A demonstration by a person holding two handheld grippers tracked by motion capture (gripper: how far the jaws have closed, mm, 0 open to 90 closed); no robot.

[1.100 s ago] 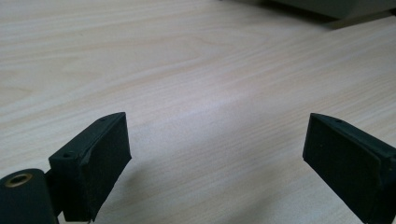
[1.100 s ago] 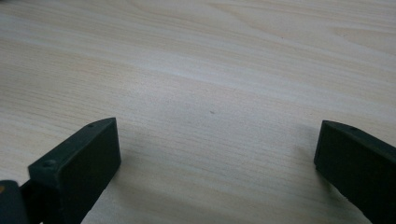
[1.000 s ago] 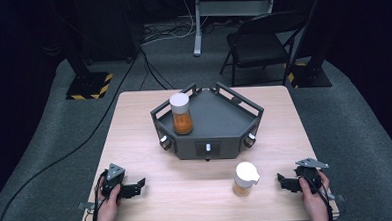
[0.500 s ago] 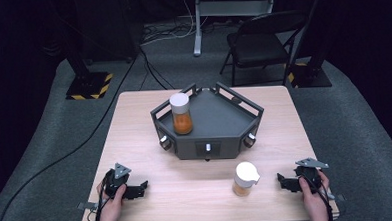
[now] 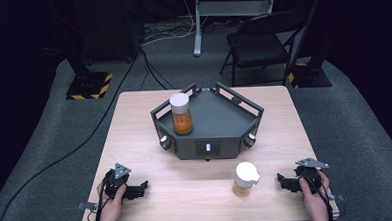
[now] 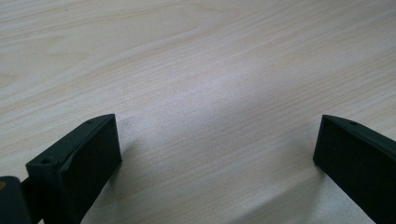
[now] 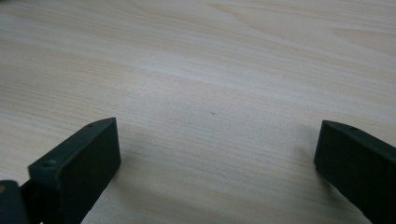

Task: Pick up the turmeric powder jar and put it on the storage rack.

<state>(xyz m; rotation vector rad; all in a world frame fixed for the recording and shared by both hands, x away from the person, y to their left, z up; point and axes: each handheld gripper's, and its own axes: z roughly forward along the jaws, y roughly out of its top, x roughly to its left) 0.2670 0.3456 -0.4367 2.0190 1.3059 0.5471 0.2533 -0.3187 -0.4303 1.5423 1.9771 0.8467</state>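
A dark grey six-sided tray [image 5: 219, 122] stands mid-table with knobs on its front. A clear jar [image 5: 180, 113] with a white lid and orange contents stands upright in the tray's left part. A second smaller white-lidded jar [image 5: 245, 179] stands on the bare wood in front of the tray, right of centre. My left gripper [image 5: 143, 186] rests low on the table at the front left, open, with bare wood between its jaws [image 6: 217, 144]. My right gripper [image 5: 282, 180] rests at the front right, open, a short way right of the small jar, over bare wood [image 7: 217, 149].
The light wooden table [image 5: 134, 123] ends close behind both hands. Beyond its far edge stand a black folding chair [image 5: 261, 42], a metal stand post [image 5: 197, 20] and floor cables on grey carpet.
The left gripper has shifted slightly toward the person's side and turned a little. The right gripper and both jars have not moved.
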